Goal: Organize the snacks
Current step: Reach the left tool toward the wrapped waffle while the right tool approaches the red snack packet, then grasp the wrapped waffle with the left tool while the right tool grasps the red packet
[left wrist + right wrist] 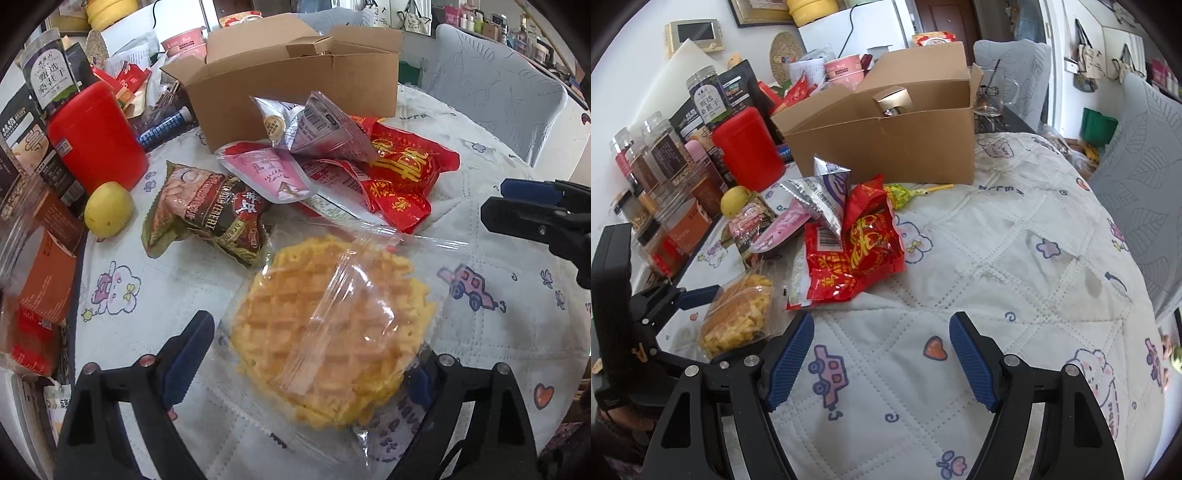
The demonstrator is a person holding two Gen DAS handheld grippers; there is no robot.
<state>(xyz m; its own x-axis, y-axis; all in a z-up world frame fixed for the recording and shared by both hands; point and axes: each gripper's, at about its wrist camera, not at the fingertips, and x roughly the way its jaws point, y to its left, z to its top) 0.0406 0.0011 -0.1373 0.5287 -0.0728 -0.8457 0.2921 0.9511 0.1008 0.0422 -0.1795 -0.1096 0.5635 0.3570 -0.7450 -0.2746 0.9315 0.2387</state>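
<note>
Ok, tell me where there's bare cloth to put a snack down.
Bare cloth lies right of the red packet, in front of the cardboard box. The left edge is crowded: jars, red canister, and the snack pile.

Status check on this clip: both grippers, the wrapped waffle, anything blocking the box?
Left gripper open, fingers straddling the wrapped waffle. Right gripper open, empty, over the tablecloth. Snack pile between waffle and cardboard box.

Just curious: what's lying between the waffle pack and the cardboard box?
A heap of snack bags: a brown bag, a pink pouch, a silver packet and a red bag between waffle and box. The left wrist view shows it best.
</note>
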